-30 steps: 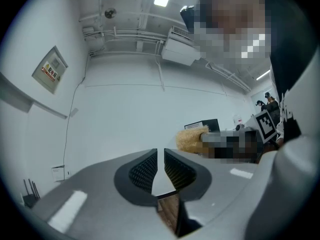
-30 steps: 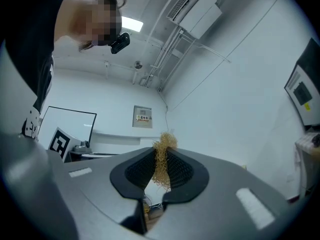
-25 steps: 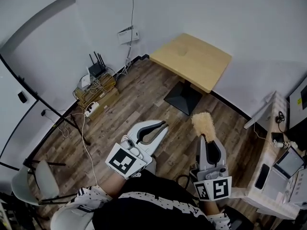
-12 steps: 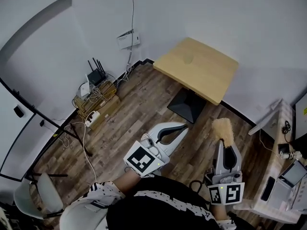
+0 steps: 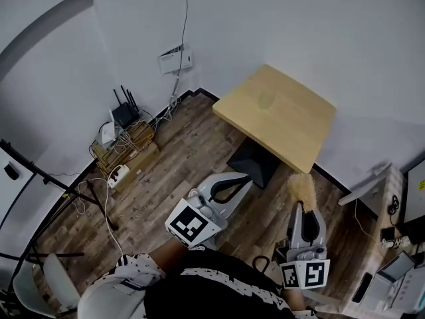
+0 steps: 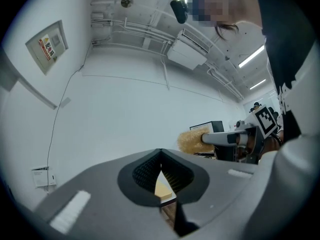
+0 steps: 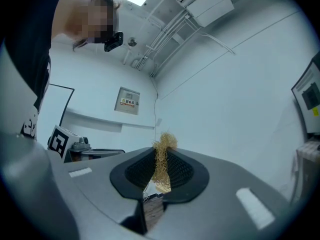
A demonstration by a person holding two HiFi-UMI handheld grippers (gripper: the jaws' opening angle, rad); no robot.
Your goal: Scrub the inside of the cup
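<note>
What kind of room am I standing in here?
Most likely a small office or lab room. There's a bare wooden table in a white-walled corner, a router with tangled cables by the wall, and a desk with electronics at the right edge.

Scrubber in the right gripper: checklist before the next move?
1. Scrubber clamped in the right gripper: ok, its fibres sit between the jaws in the right gripper view.
2. Left gripper free to take a cup: ok, jaws shut with nothing between them.
3. Cup located: cannot tell, there is only a faint mark on the table.
4. Grippers at the table: not ok, both hang over the floor, short of it.
5. Cables by the wall out of the way: ok, well left of both grippers.
</note>
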